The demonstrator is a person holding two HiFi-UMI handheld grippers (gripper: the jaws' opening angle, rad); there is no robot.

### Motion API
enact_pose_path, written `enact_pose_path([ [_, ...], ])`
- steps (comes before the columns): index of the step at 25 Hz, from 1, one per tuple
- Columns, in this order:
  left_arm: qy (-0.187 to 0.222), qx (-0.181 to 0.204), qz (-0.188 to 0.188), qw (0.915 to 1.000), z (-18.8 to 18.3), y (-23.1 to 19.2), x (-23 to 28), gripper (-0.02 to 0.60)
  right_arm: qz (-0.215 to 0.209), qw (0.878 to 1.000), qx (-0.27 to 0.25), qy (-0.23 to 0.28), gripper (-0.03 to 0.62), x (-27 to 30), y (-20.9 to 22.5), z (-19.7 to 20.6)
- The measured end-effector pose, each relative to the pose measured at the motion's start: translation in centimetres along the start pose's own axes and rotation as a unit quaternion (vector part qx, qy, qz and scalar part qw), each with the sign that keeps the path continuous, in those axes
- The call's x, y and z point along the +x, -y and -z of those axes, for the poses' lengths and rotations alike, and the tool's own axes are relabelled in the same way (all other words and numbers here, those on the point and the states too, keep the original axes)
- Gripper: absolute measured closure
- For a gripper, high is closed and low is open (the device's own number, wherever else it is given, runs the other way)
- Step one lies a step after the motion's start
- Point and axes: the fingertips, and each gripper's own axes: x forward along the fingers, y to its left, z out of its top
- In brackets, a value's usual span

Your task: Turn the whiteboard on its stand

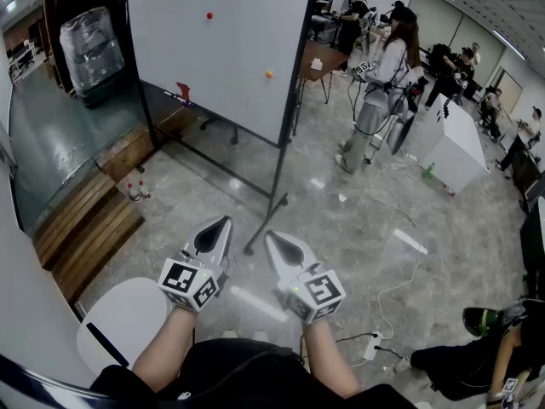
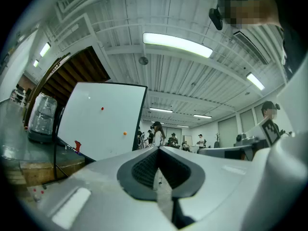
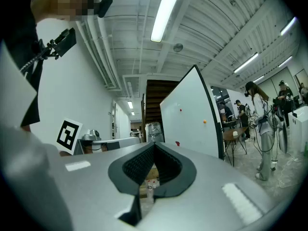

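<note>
While the whiteboard (image 1: 223, 45) stands untouched in the upper centre of the head view, both grippers are held side by side at lower centre, well apart from it. The left gripper (image 1: 223, 222) has its jaws pressed together with nothing between them. The right gripper (image 1: 271, 238) is likewise closed and empty. The board sits in a black stand (image 1: 285, 143) whose foot rests on the grey floor (image 1: 358, 237), just above the gripper tips in the frame. A red magnet (image 1: 209, 14) and an orange magnet (image 1: 268, 73) cling to the white face. Wooden steps (image 1: 85, 224) lie at left, and a standing person (image 1: 379, 92) is at upper right.
</note>
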Motion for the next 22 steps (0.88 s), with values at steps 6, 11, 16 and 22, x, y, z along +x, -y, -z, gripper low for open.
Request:
enact_pose_path([
  [6,-0.002,0.000,0.010,0.9999,0.2,0.1,1.5,0.578,0.004,1.000,0.000,-0.001,0.586,0.2,1.3,0.0],
  [11,-0.008,-0.003,0.009,0.9999,0.3,0.1,2.1,0.578,-0.024,0.999,0.023,0.003,0.586,0.5,0.8,-0.3],
  [16,-0.011,-0.003,0.020,0.9997,1.3,1.1,3.5,0.578,-0.017,0.999,0.027,0.004,0.586,0.0,2.4,0.0],
  [22,-0.009,-0.003,0.017,0.9998,2.0,2.0,4.7,0.578,-0.016,1.000,0.012,-0.005,0.586,-1.0,4.0,0.8],
])
